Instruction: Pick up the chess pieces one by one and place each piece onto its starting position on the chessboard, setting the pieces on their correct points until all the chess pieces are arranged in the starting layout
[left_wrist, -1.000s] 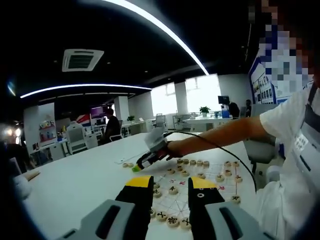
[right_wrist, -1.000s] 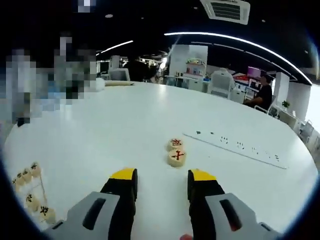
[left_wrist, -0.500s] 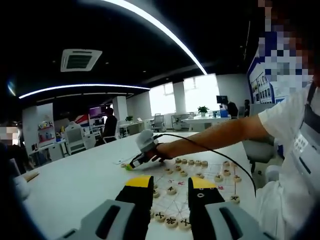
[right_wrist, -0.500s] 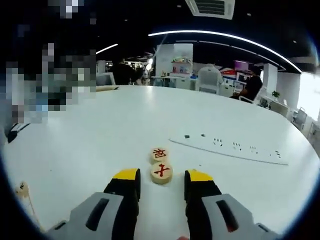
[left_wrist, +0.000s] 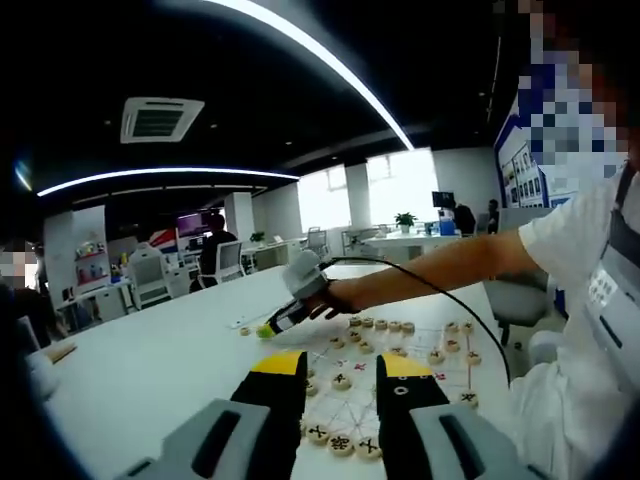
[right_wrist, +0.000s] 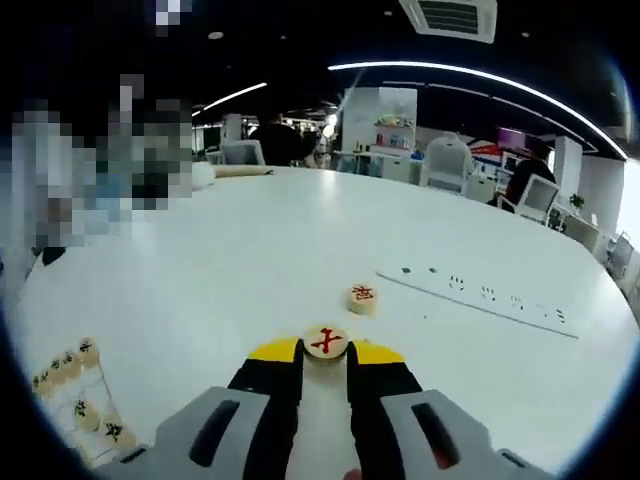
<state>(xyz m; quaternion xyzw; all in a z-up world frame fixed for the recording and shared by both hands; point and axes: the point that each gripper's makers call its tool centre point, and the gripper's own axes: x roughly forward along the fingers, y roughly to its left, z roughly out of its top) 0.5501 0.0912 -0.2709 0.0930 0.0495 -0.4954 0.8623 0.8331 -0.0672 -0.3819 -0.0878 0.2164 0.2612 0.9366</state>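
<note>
In the right gripper view my right gripper (right_wrist: 326, 352) is shut on a round wooden chess piece (right_wrist: 326, 341) with a red character, held a little above the white table (right_wrist: 200, 270). A second red-marked piece (right_wrist: 362, 296) lies on the table just beyond it. Board pieces (right_wrist: 75, 385) show at the lower left. In the left gripper view my left gripper (left_wrist: 343, 375) stands open over the near edge of the chessboard (left_wrist: 400, 350), with pieces (left_wrist: 342, 381) between and beyond its jaws. The right gripper (left_wrist: 285, 318) reaches past the board's far left corner, held by a person's arm (left_wrist: 430, 270).
A white power strip (right_wrist: 480, 300) lies across the table beyond the loose piece. Office desks, chairs and seated people stand behind the table. A person in a white shirt (left_wrist: 590, 300) sits at the right of the left gripper view.
My right gripper closed on the nearer red-marked piece and lifted it off the table, away from the other piece. The left gripper stayed open and almost still.
</note>
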